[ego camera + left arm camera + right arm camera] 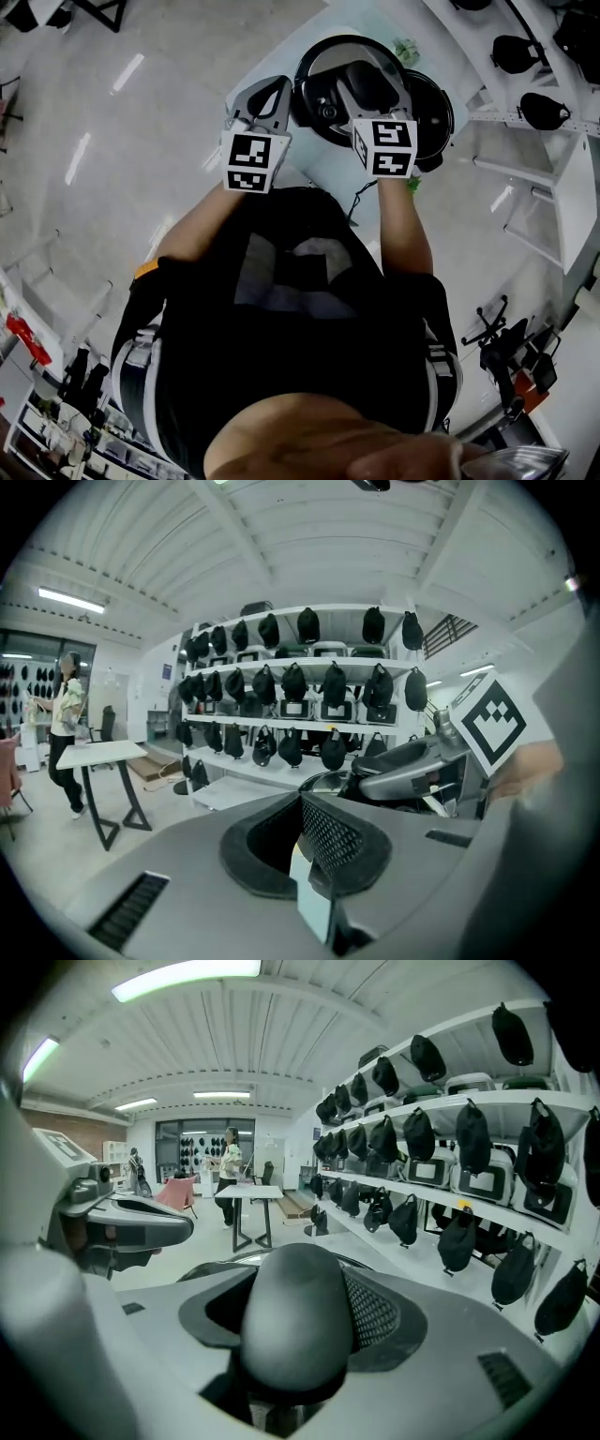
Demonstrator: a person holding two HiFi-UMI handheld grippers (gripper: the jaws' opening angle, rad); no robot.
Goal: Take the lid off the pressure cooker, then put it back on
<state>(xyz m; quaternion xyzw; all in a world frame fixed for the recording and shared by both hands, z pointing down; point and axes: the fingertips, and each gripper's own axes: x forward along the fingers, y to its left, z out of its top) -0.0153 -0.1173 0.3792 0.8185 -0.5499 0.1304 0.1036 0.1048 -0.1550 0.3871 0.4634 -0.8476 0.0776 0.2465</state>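
One overhead, two level with lid (317, 67)

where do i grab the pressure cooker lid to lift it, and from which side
Probably the rounded dark handle at the middle of the lid, taken from straight above with one jaw on each side. It stands up from the lid's broad round top, and the rim looks too wide to span. The right gripper is shut on it that way.

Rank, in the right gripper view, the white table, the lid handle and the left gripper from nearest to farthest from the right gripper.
1. lid handle, between the jaws.
2. left gripper, at the left.
3. white table, far back, centre-left.
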